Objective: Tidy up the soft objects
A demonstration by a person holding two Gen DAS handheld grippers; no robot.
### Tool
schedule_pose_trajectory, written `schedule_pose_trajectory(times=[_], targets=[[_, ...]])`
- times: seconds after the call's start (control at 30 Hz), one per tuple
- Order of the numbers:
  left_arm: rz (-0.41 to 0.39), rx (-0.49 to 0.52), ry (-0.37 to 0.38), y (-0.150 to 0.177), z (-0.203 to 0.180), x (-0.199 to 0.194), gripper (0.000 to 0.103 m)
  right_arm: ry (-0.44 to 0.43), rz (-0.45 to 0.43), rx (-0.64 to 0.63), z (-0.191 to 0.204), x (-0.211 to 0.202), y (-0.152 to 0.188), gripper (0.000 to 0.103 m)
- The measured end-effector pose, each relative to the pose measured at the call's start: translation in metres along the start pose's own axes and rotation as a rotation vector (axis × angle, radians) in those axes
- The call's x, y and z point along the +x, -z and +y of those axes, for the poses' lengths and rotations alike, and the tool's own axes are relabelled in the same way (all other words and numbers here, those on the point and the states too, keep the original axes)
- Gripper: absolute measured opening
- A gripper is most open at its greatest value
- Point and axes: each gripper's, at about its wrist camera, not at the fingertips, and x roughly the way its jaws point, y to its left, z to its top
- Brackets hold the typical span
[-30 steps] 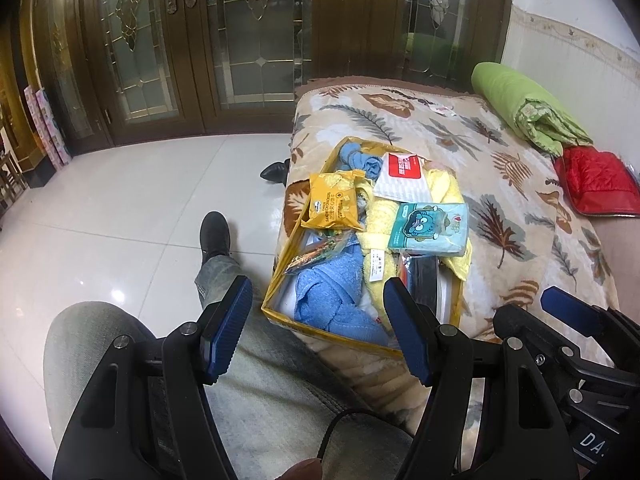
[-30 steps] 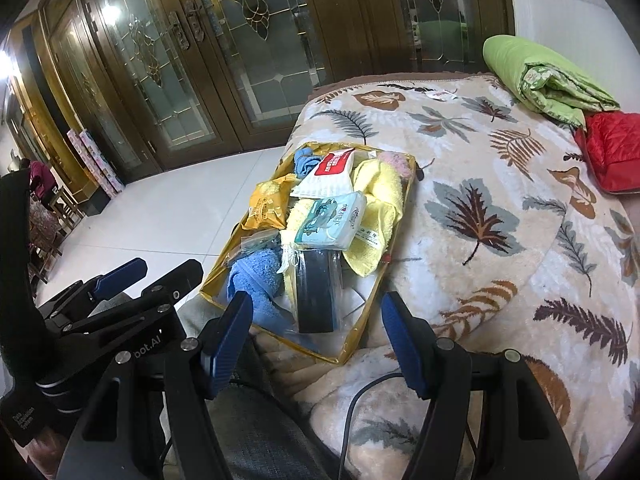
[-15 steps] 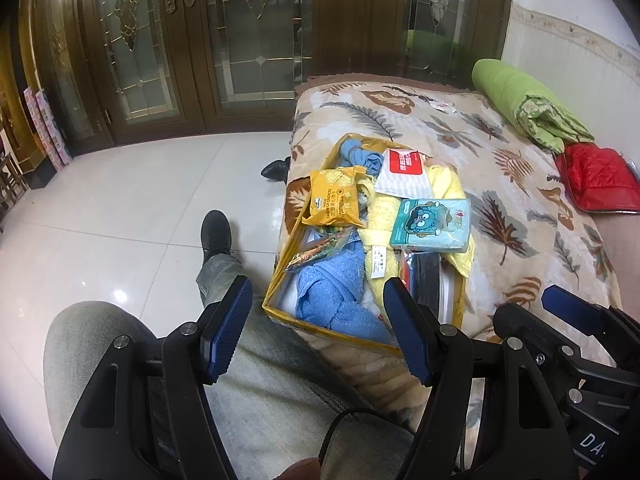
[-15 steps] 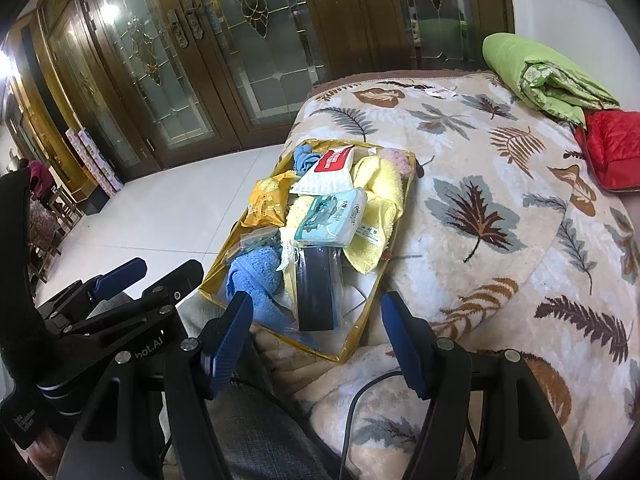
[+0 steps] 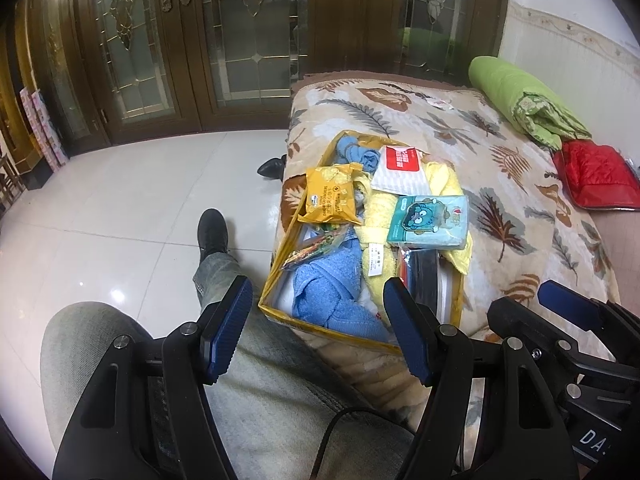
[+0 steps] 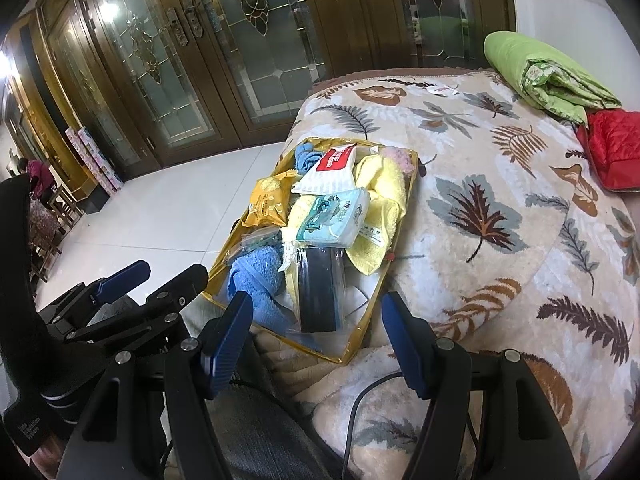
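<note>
A clear, yellow-trimmed storage bag (image 5: 276, 268) (image 6: 360, 320) lies open on the leaf-patterned bed. It holds a blue towel (image 5: 328, 284) (image 6: 256, 272), a yellow towel (image 5: 376, 216) (image 6: 384, 184), a yellow packet (image 5: 330, 196) (image 6: 268, 200), a teal tissue pack (image 5: 432, 220) (image 6: 336, 220), a red-and-white packet (image 5: 400, 170) (image 6: 332, 168) and a black item (image 6: 318, 292). My left gripper (image 5: 318, 332) is open and empty, just short of the bag's near edge. My right gripper (image 6: 316, 336) is open and empty, near the bag's near corner.
A folded green quilt (image 5: 520, 100) (image 6: 544, 72) and a red padded cushion (image 5: 596, 176) (image 6: 616, 152) lie at the bed's far right. The person's jeans-clad legs (image 5: 248, 380) and black shoe (image 5: 212, 228) are below left. White tiled floor (image 5: 120, 208) and wooden glass doors (image 6: 240, 48) lie beyond.
Both views have shifted very slightly; the bag sits marginally higher in the left wrist view. Both grippers stay open and nothing in the bag has moved.
</note>
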Motion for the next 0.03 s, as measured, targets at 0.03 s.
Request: schedule_pose_trajectory(times=[0.03], targets=[[-0.003, -0.002, 0.0, 0.0004, 0.0001, -0.0008, 0.069, 0.0, 0.0, 0.0, 0.0001, 0.0001, 0.0, 0.067]])
